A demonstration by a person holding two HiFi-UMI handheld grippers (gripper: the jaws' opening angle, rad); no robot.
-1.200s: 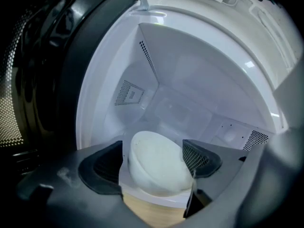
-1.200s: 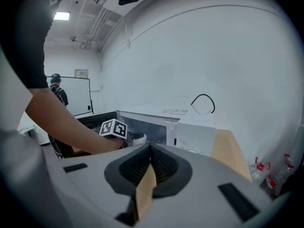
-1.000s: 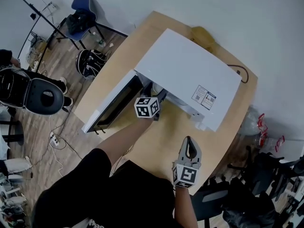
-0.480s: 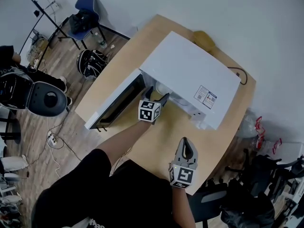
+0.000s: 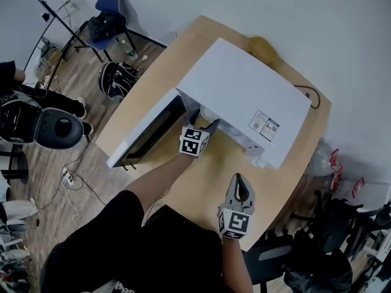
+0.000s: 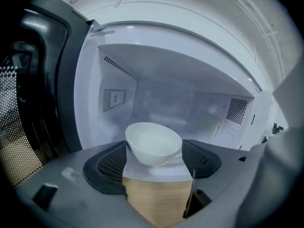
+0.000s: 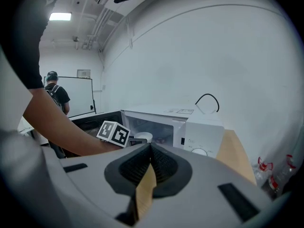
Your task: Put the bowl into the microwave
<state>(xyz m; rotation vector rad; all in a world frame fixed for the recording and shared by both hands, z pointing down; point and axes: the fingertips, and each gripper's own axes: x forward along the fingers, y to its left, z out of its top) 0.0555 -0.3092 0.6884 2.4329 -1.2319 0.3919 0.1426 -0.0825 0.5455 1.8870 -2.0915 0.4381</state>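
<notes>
The bowl (image 6: 153, 143), white and seemingly empty, sits at the mouth of the microwave (image 5: 244, 87), just in front of its open cavity and a little tilted. The left gripper (image 6: 154, 149) has its two jaws closed against the bowl's sides, gripping it near their tips. From this angle I cannot tell whether the bowl's base touches the microwave's floor or hangs just above it.

The microwave's door (image 5: 146, 133) is swung wide open to the left of the cavity. The microwave stands on a wooden table (image 5: 208, 176), which shows bare in front of it.

The right gripper (image 5: 239, 183) is in front of the microwave and well apart from it, over the table's near edge. Its jaws are pressed together with nothing between them.
</notes>
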